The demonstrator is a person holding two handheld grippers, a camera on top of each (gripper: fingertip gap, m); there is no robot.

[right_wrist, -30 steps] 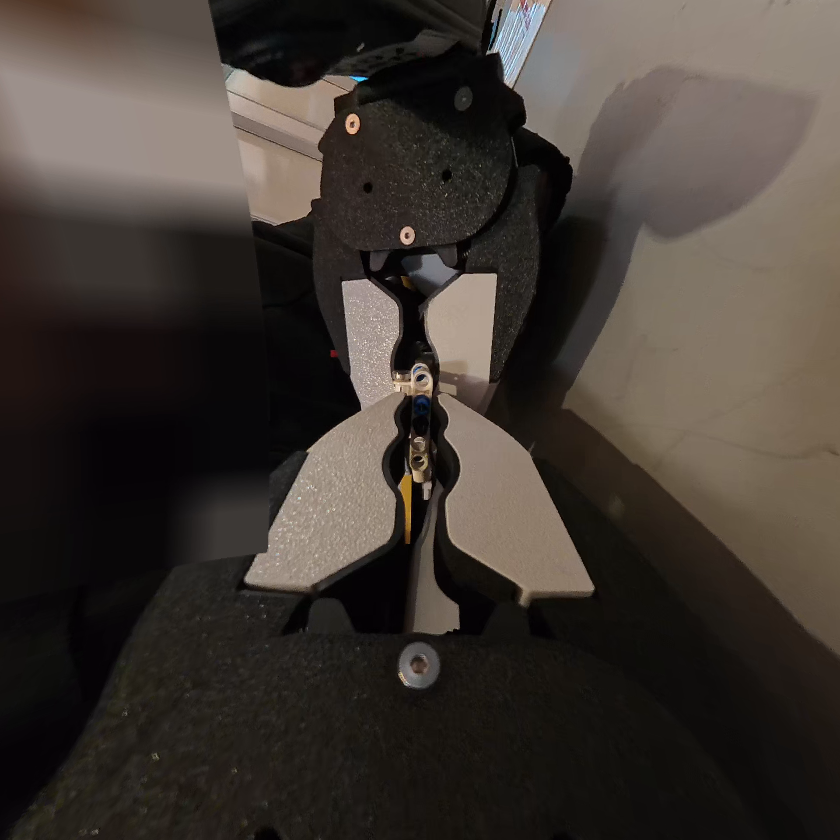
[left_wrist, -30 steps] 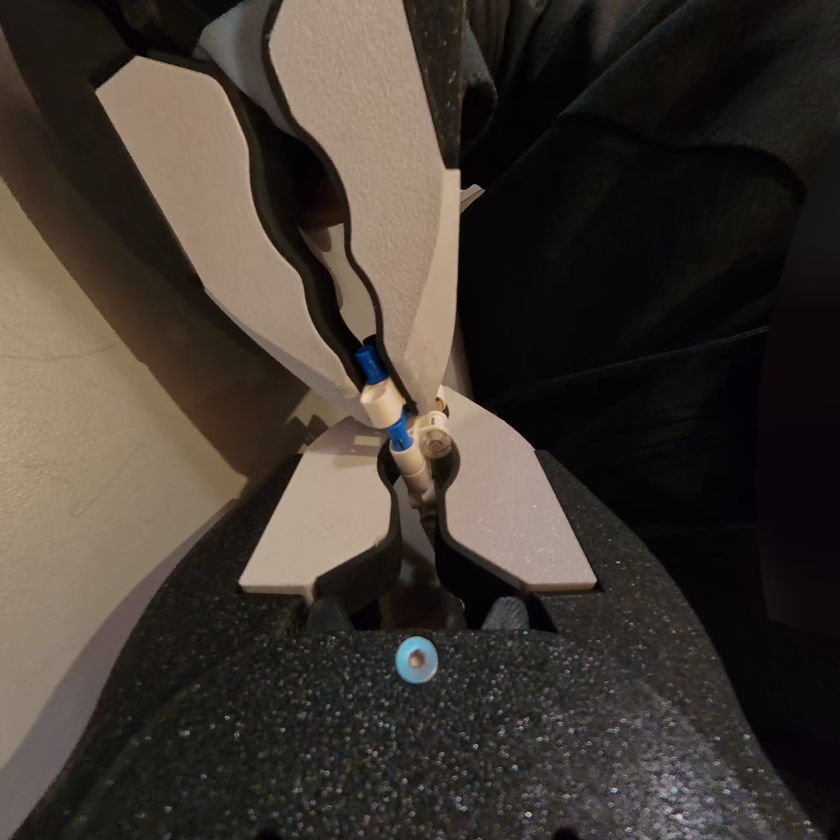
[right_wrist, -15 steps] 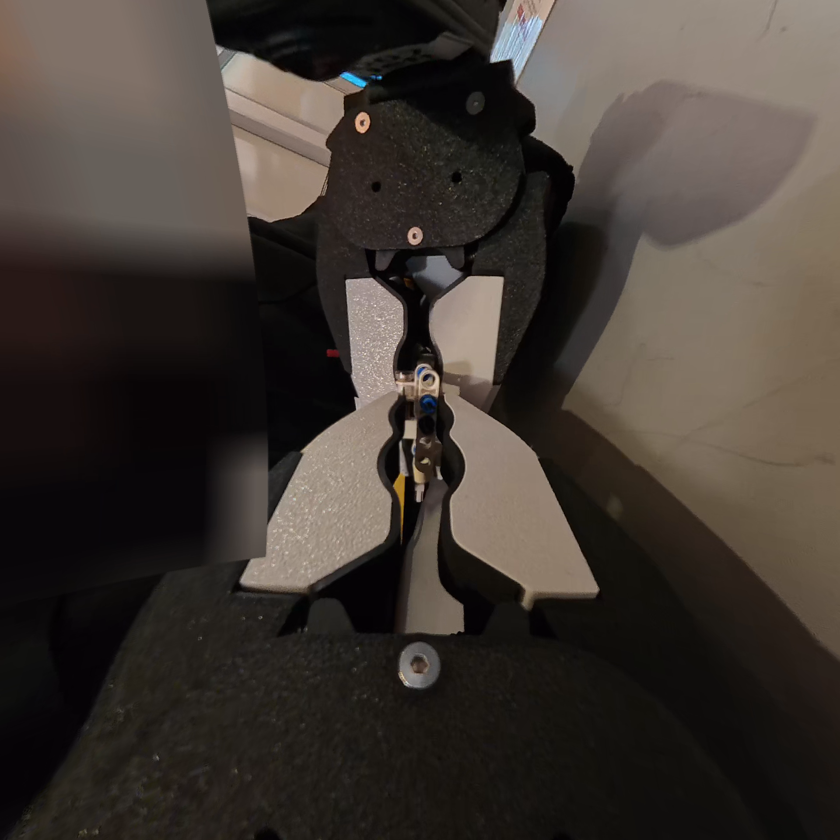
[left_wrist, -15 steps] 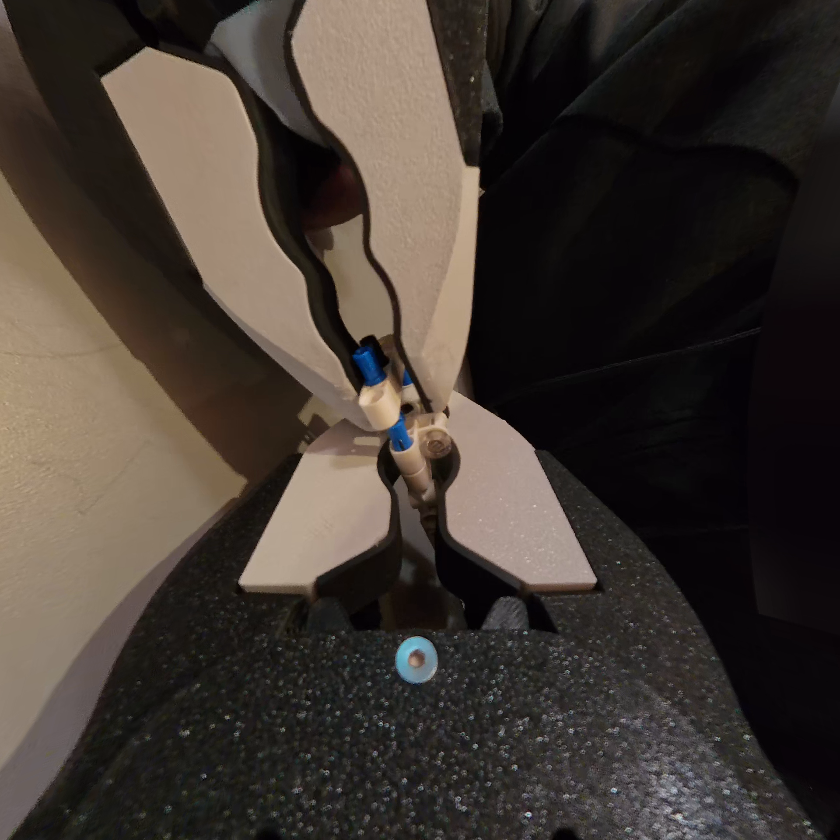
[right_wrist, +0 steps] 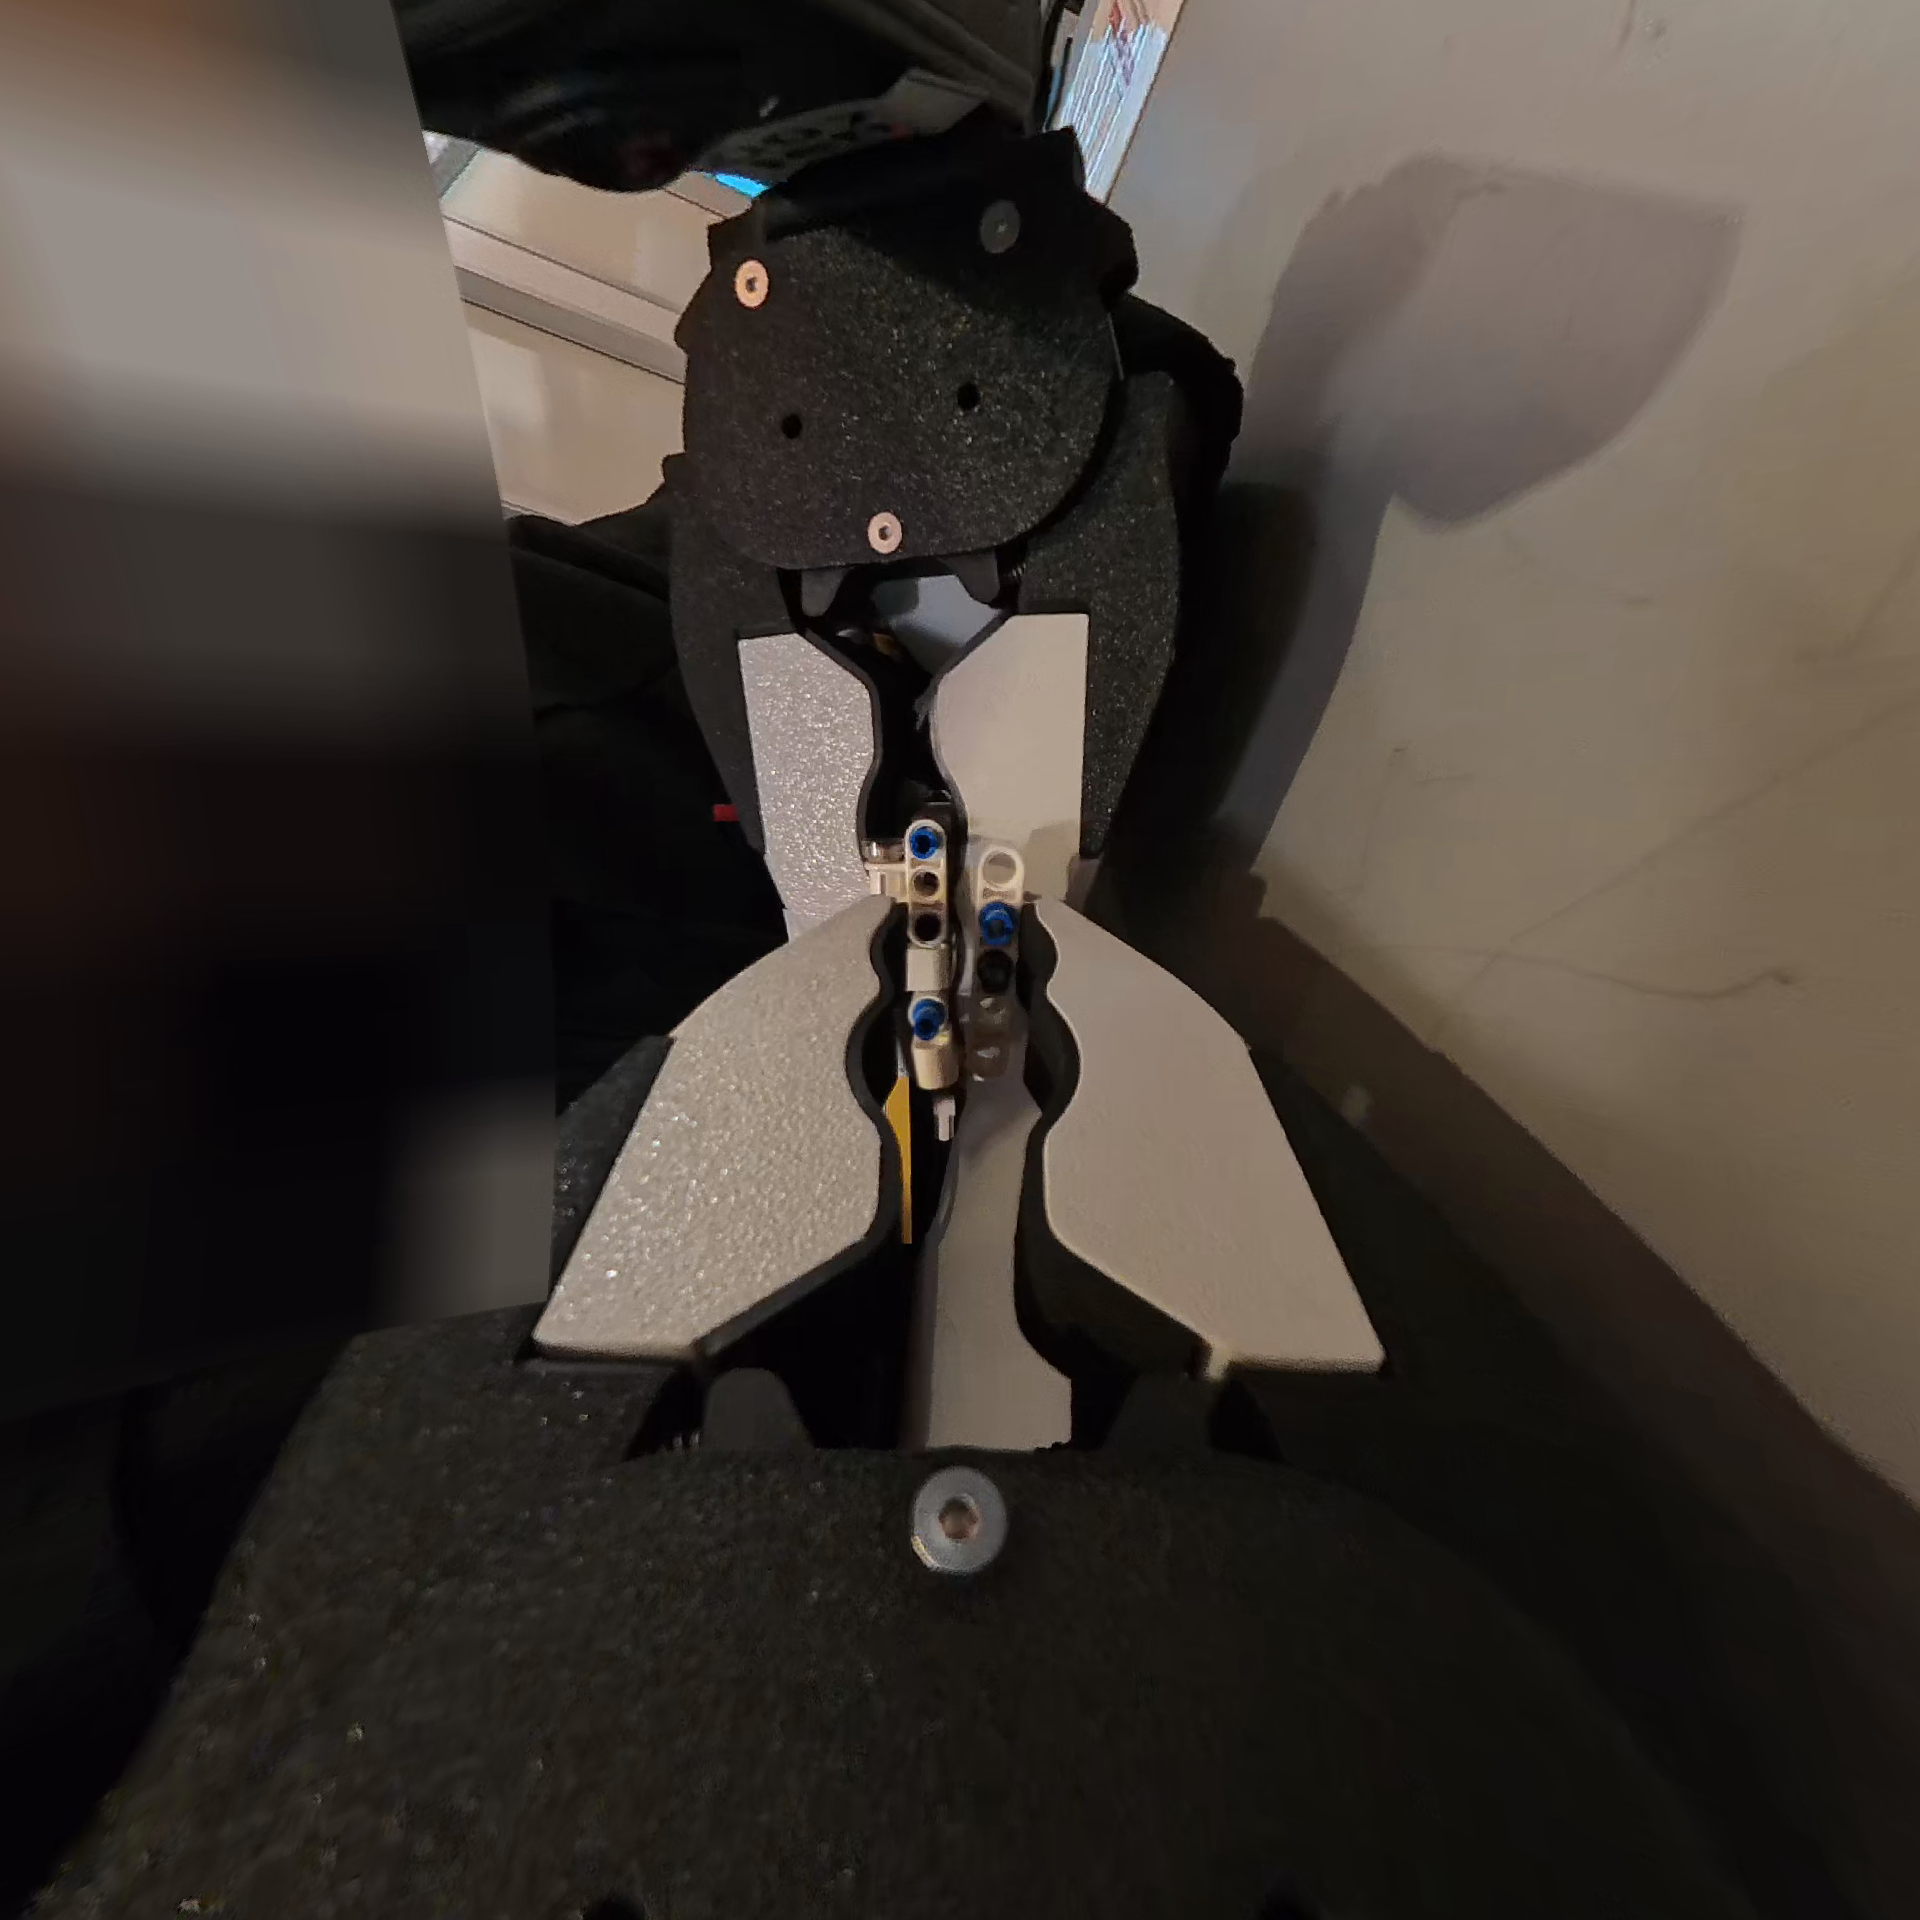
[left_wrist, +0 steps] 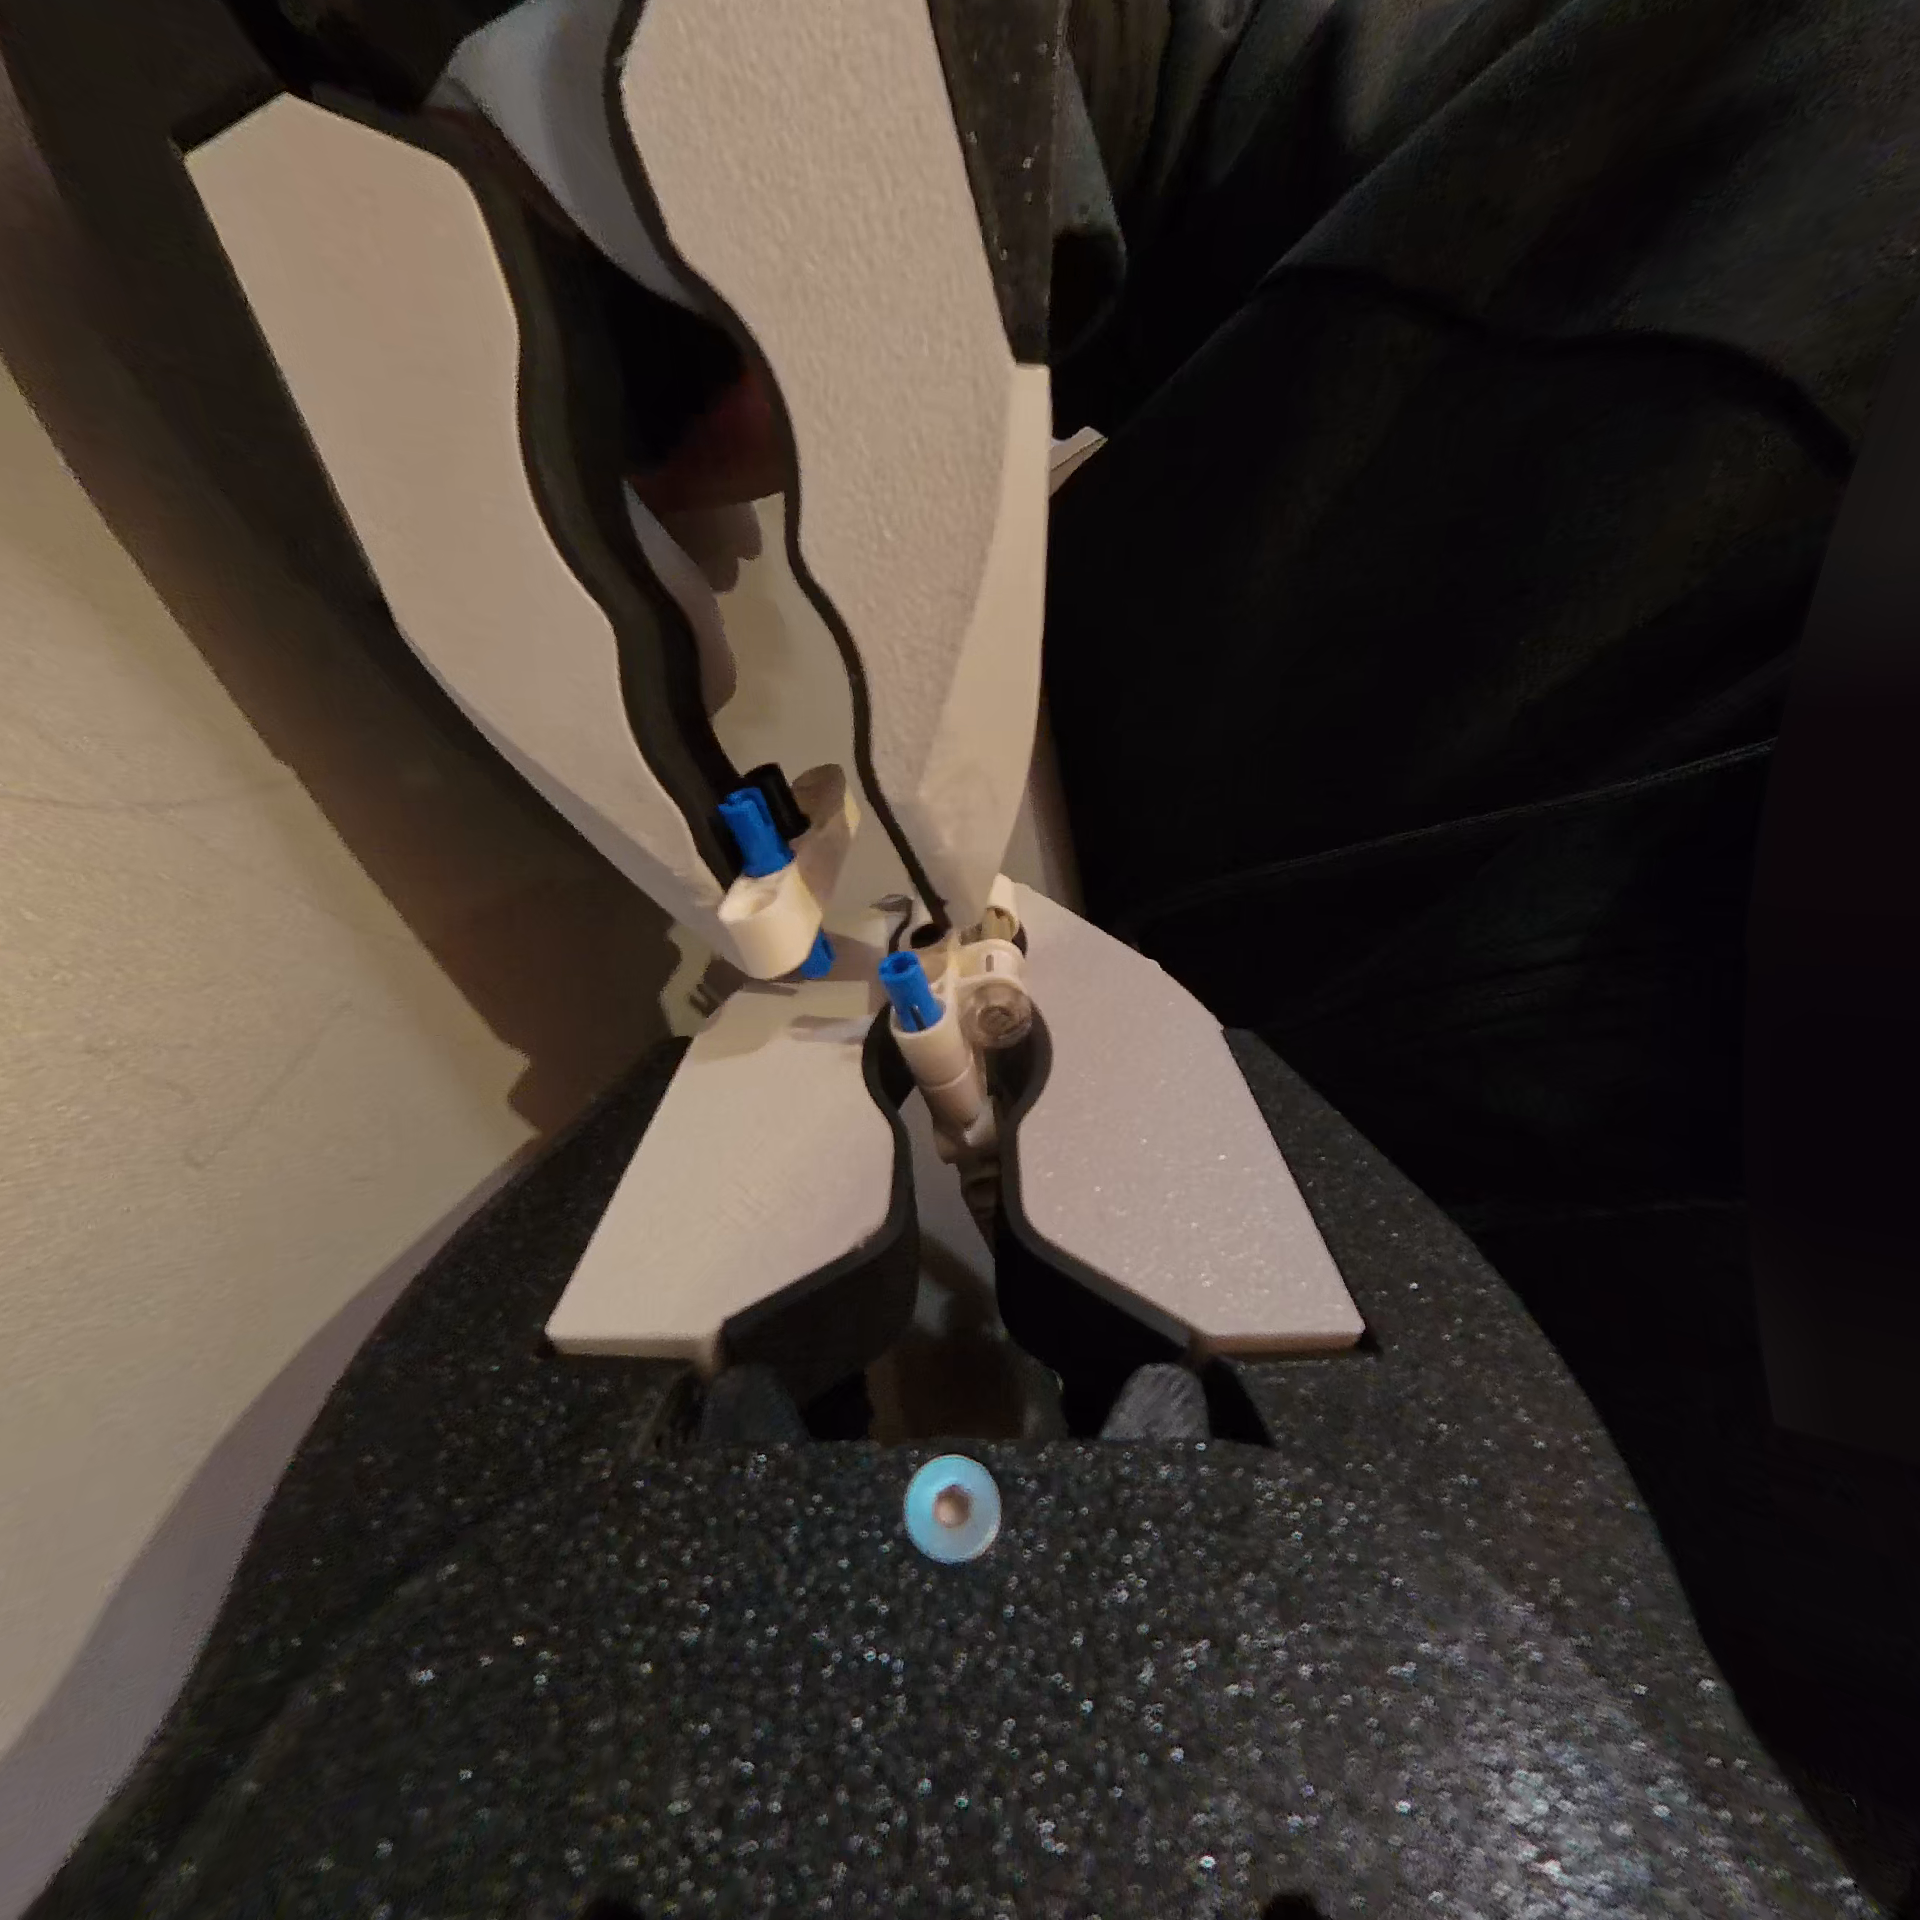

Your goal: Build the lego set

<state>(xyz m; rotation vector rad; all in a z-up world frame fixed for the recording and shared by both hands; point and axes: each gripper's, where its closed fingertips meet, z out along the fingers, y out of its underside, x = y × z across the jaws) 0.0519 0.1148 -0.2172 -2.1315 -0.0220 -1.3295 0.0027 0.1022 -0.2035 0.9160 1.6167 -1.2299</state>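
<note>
My left gripper (left_wrist: pixel 951 982) is shut on a white beam assembly (left_wrist: pixel 935 1060) with a blue pin at its top end and a small cross connector beside it. My right gripper (left_wrist: pixel 842 883) faces it from above with its fingers spread. A short white beam with blue and black pins (left_wrist: pixel 774 914) lies against one of its fingers (left_wrist: pixel 623 727), and a gap separates it from the other finger. In the right wrist view the two beams stand side by side between the fingers of my right gripper (right_wrist: pixel 956 914): the left gripper's assembly (right_wrist: pixel 925 935) and the short beam (right_wrist: pixel 1000 868).
A cream wall (left_wrist: pixel 156 935) lies to the left in the left wrist view, and a person's dark clothing (left_wrist: pixel 1455 727) fills the right. In the right wrist view a pale wall (right_wrist: pixel 1558 727) with shadows is on the right. Across from one pair of fingers to the other is roughly 5 centimetres.
My right gripper's fingers have spread apart. The short white beam, earlier in line with the left gripper's assembly, has moved sideways with one finger and now stands apart from it. My left gripper's hold is unchanged.
</note>
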